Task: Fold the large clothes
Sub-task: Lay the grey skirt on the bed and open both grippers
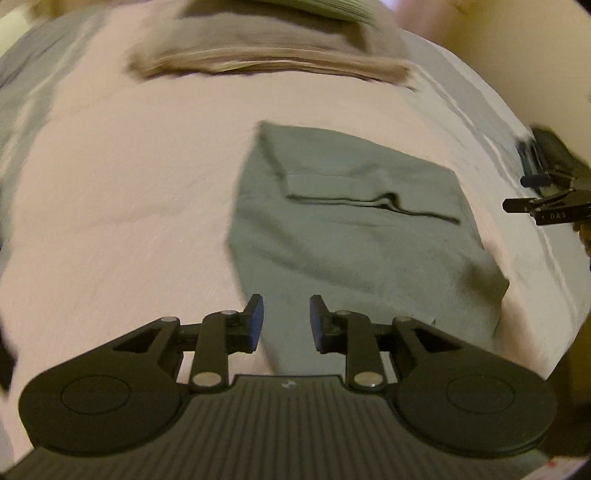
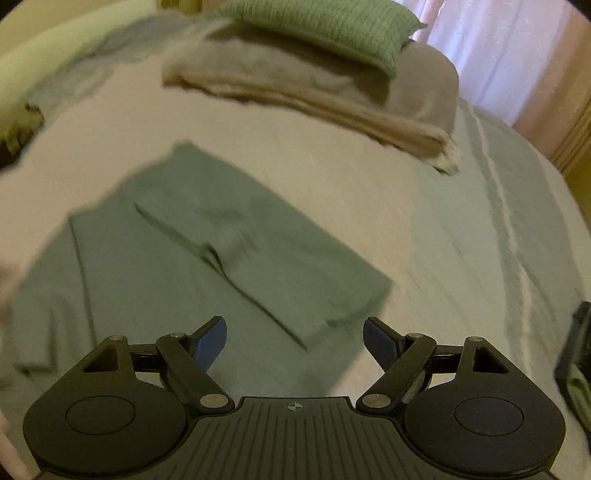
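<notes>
Grey-green garment [image 1: 354, 236] lies folded into a flat rectangle on the pale bedspread [image 1: 122, 192] in the left wrist view, with a dark seam line running across its upper layer. The left gripper [image 1: 286, 323] hangs just above the garment's near edge, its blue-padded fingers [image 1: 256, 321] spread apart and holding nothing. Beyond the garment sits a folded beige blanket [image 1: 273, 55]. The right gripper [image 1: 517, 194] shows at the right edge, off the garment's far side.

From the right wrist view, the garment [image 2: 192, 266] lies left of centre on the bedspread [image 2: 424, 236]. The right gripper [image 2: 294, 345] hovers over the garment's near corner, fingers wide apart and empty. Behind the garment the beige blanket [image 2: 314, 92] carries a green pillow [image 2: 332, 26].
</notes>
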